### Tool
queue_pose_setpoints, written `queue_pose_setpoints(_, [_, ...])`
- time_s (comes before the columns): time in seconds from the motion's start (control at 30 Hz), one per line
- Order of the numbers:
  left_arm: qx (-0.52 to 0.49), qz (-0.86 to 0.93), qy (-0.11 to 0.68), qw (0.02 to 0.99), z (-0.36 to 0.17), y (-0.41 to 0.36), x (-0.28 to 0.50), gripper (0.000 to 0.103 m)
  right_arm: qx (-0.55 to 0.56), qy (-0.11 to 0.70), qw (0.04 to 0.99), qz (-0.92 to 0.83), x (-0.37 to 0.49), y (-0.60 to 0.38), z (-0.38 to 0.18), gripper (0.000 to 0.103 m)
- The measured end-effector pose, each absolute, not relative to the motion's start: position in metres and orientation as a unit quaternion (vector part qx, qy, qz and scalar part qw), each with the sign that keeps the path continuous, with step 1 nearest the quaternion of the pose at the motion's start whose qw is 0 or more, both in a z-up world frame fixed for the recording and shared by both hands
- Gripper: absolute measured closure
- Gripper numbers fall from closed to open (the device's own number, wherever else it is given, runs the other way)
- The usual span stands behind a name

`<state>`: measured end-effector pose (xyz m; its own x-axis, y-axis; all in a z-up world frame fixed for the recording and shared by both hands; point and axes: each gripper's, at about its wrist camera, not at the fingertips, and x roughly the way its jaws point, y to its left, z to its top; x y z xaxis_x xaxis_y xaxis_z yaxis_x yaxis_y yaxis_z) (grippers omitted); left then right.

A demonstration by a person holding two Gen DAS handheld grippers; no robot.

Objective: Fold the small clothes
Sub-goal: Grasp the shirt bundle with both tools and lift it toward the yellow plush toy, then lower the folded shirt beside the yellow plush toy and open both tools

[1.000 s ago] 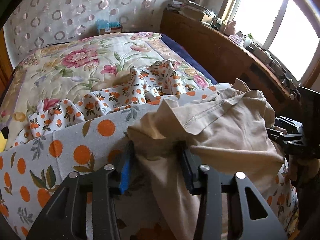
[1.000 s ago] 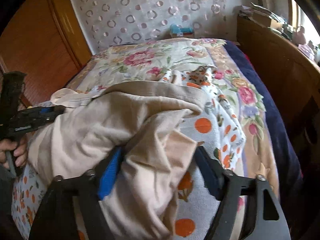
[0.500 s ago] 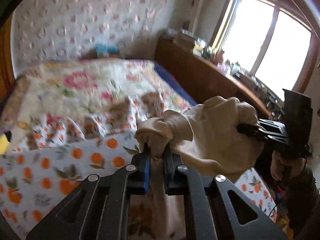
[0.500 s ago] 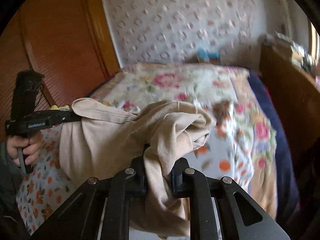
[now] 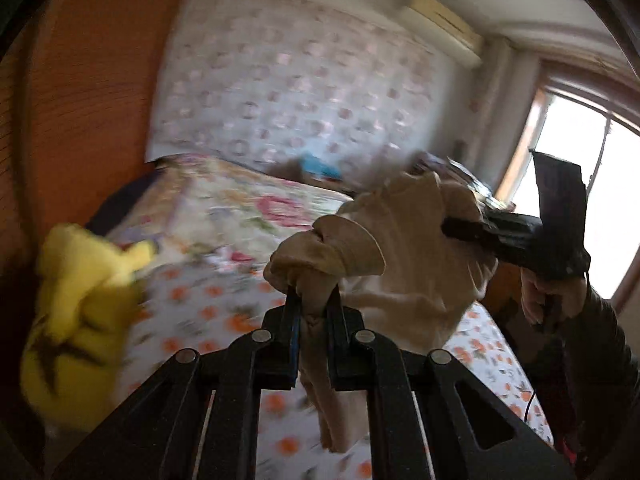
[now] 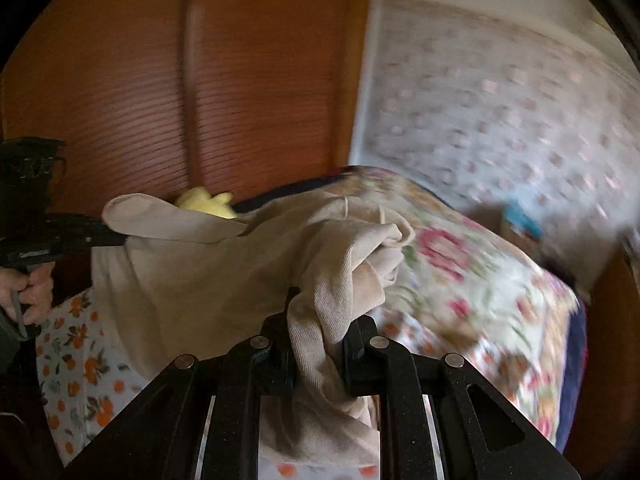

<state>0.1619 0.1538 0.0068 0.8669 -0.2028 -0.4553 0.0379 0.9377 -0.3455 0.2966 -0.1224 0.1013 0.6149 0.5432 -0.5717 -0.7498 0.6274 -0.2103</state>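
A beige garment (image 5: 404, 264) hangs in the air above the bed, stretched between both grippers. My left gripper (image 5: 314, 304) is shut on a bunched corner of it. The right gripper (image 5: 452, 226) shows at the right of the left wrist view, clamped on the far corner, a hand under it. In the right wrist view my right gripper (image 6: 318, 320) is shut on a thick fold of the beige garment (image 6: 208, 276). The left gripper (image 6: 116, 236) pinches the opposite corner at the left edge. Cloth sags between them.
Below lies an orange-print cloth (image 5: 224, 312) on a floral quilt (image 6: 472, 280). A yellow plush toy (image 5: 76, 308) sits at the bed's left side, by a wooden wardrobe (image 6: 200, 88). A patterned wall (image 5: 304, 92) stands behind, a bright window (image 5: 600, 184) at the right.
Both grippers have closed on the beige garment and lifted it off the bed, swinging to the left. The views have rolled, and the wardrobe and plush toy have come into sight.
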Motion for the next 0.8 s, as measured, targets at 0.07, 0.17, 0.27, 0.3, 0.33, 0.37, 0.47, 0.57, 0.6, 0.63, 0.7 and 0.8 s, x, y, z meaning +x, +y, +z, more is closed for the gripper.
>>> queue_pose_setpoints(0.07, [-0.163,-0.031,0.254,0.953,-0.006,0.173,0.149,0.092,-0.245,0.232,0.855,0.394,0.301,-0.084,0.099,0.086])
queue_pose_setpoints(0.17, [-0.179,0.004,0.271,0.946,-0.032,0.199,0.14,0.092,-0.28,0.227,0.826,0.433,0.308,-0.023,0.089,0.087])
queue_pose_setpoints(0.27, [-0.191,0.029,0.281,0.94,-0.054,0.216,0.138,0.092,-0.31,0.236,0.803,0.451,0.318,0.036,0.07,0.087])
queue_pose_setpoints(0.3, [-0.195,0.033,0.284,0.938,-0.06,0.219,0.137,0.092,-0.317,0.238,0.797,0.455,0.323,0.048,0.065,0.086])
queue_pose_setpoints(0.33, [-0.199,0.035,0.287,0.936,-0.065,0.221,0.136,0.092,-0.325,0.24,0.79,0.461,0.325,0.065,0.058,0.086])
queue_pose_setpoints(0.37, [-0.201,0.039,0.291,0.935,-0.071,0.222,0.134,0.092,-0.331,0.241,0.785,0.465,0.334,0.074,0.053,0.086])
queue_pose_setpoints(0.47, [-0.208,0.047,0.304,0.928,-0.085,0.226,0.13,0.092,-0.337,0.249,0.775,0.473,0.355,0.092,0.045,0.086])
queue_pose_setpoints(0.57, [-0.214,0.056,0.326,0.919,-0.099,0.234,0.135,0.092,-0.327,0.264,0.777,0.469,0.378,0.109,0.039,0.084])
queue_pose_setpoints(0.6, [-0.215,0.06,0.33,0.917,-0.104,0.237,0.135,0.091,-0.317,0.275,0.782,0.461,0.393,0.111,0.038,0.075])
queue_pose_setpoints(0.63, [-0.215,0.059,0.334,0.916,-0.107,0.238,0.137,0.091,-0.305,0.282,0.791,0.448,0.399,0.11,0.038,0.063])
queue_pose_setpoints(0.7, [-0.214,0.063,0.337,0.915,-0.109,0.239,0.137,0.09,-0.274,0.286,0.811,0.43,0.409,0.108,0.036,0.049])
queue_pose_setpoints(0.8, [-0.21,0.066,0.333,0.917,-0.105,0.242,0.134,0.082,-0.246,0.295,0.823,0.419,0.411,0.102,0.026,0.049])
